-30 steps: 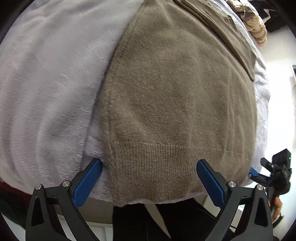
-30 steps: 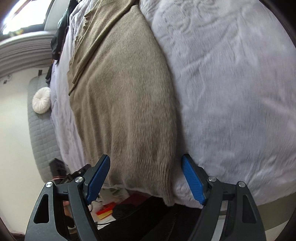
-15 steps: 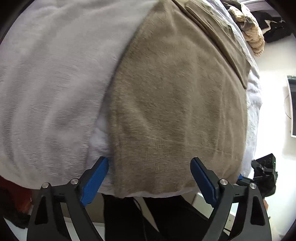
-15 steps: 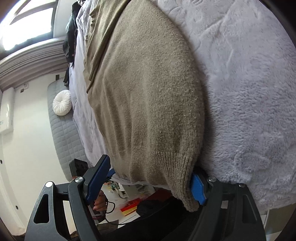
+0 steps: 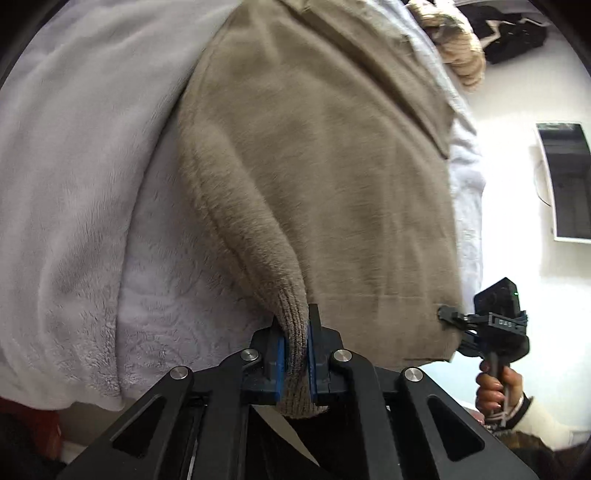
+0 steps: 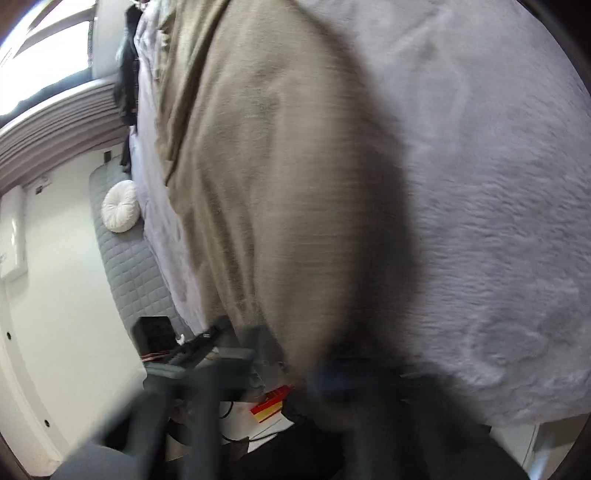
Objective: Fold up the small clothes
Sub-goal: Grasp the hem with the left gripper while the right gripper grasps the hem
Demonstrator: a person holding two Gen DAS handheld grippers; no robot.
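Observation:
A tan knit sweater [image 5: 332, 166] lies spread on a pale fluffy blanket [image 5: 74, 166] on a bed. My left gripper [image 5: 295, 350] is shut on the sweater's ribbed hem at its near left corner, and the cloth rises into a ridge there. The right gripper [image 5: 448, 317] shows at the sweater's near right corner, held by a hand. In the right wrist view the sweater [image 6: 266, 184] is blurred, and my right gripper [image 6: 291, 365] is a smear at its hem, so its jaws cannot be read.
A beige knitted item [image 5: 461, 59] and dark clothes [image 5: 513, 29] lie at the bed's far end. A white round cushion [image 6: 120, 206] sits on a grey quilted bench [image 6: 129, 273]. A red and yellow box [image 6: 271, 400] lies on the floor below.
My left gripper has closed on the sweater's hem corner and gathered it. The right gripper moved in to the other corner, and its view is now motion-blurred.

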